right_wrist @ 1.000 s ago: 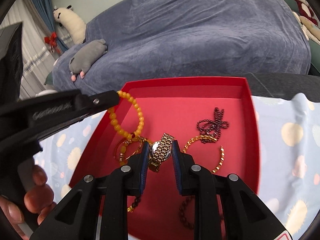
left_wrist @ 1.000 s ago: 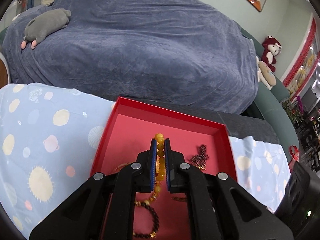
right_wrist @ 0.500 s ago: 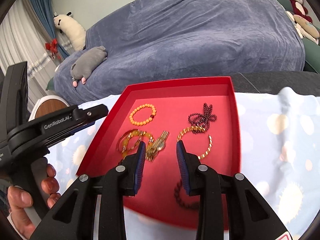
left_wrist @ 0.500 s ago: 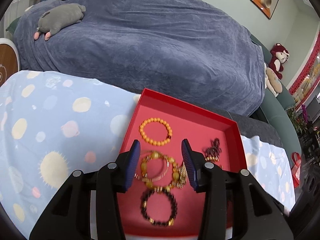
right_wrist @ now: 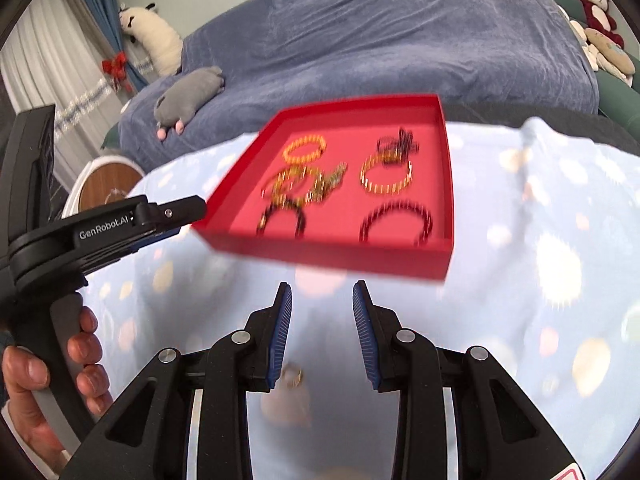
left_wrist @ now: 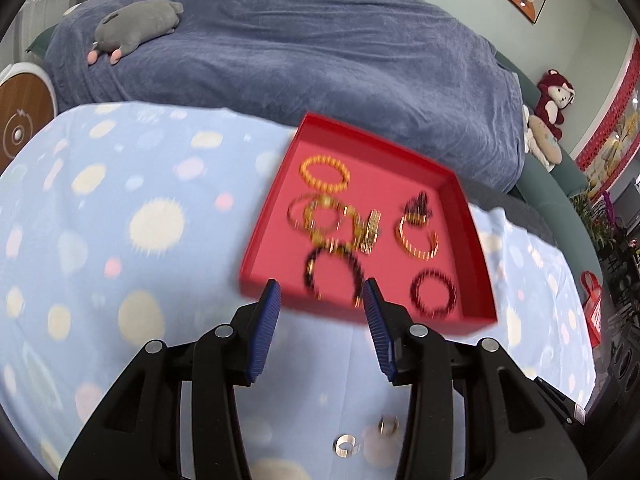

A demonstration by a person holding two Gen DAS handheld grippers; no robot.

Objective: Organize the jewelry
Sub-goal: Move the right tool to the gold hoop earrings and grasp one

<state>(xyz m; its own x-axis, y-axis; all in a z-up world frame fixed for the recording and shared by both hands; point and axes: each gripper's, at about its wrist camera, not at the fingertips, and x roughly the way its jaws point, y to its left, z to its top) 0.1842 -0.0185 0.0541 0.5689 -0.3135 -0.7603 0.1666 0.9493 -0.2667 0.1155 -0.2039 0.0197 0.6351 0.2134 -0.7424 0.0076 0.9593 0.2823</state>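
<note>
Red tray (left_wrist: 474,216) of bracelets lay at twelve o'clock from both claws, apart from them. Left claw (left_wrist: 322,296) and right claw (right_wrist: 322,294) were each partly open and empty. Two small rings (left_wrist: 346,445) lay on the dotted blue cloth (left_wrist: 120,216) near the left claw; a blue-covered sofa (right_wrist: 400,40) stood beyond.

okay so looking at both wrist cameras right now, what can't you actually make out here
- Tangled gold pieces in the red tray, left wrist view: motion blur, cannot separate them.
- Small ring on the cloth, right wrist view: blurred, partly behind the right gripper.
- Two small silver items, left wrist view: too small and blurred to name.
</note>
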